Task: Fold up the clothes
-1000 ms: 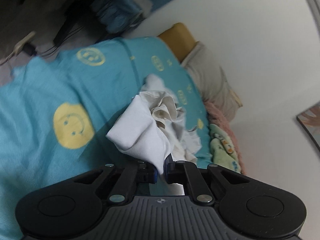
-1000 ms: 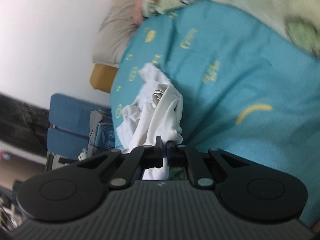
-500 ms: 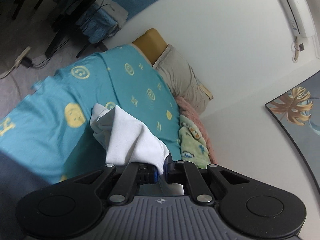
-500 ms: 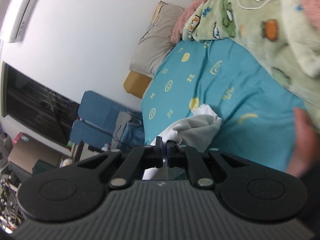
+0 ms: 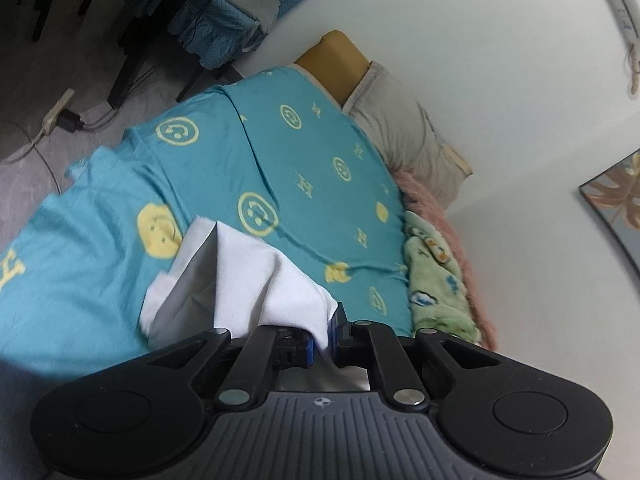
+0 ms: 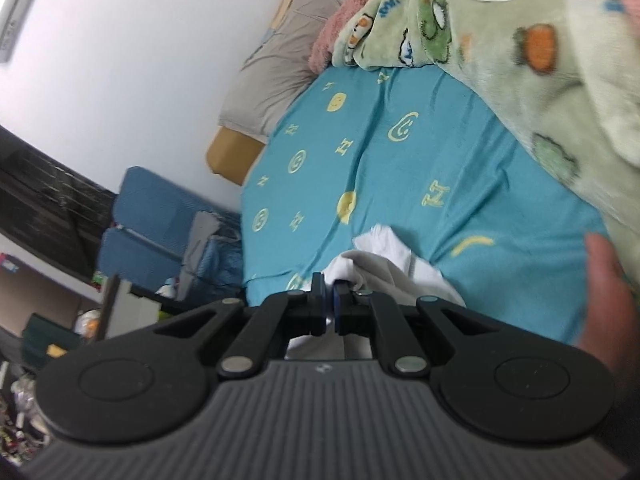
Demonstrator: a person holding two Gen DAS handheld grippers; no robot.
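Note:
A white garment (image 5: 240, 280) hangs in the air above the bed with the teal smiley-print sheet (image 5: 248, 160). My left gripper (image 5: 322, 334) is shut on one edge of it; the cloth drapes down and left from the jaws. My right gripper (image 6: 328, 292) is shut on another part of the same white garment (image 6: 384, 264), which bunches just past the fingertips above the teal sheet (image 6: 400, 184). Most of the garment's lower part is hidden behind the gripper bodies.
A grey pillow (image 5: 404, 136) and a tan headboard cushion (image 5: 332, 60) lie at the bed's head by the white wall. A green cartoon blanket (image 6: 500, 40) and pink blanket (image 5: 436, 216) lie along the far side. A blue chair (image 6: 148, 224) and floor cables (image 5: 60, 120) stand beside the bed.
Both grippers rose with the white garment, lifting it off the sheet; the crumpled pile that lay on the bed now hangs from the jaws. The views keep shifting slightly.

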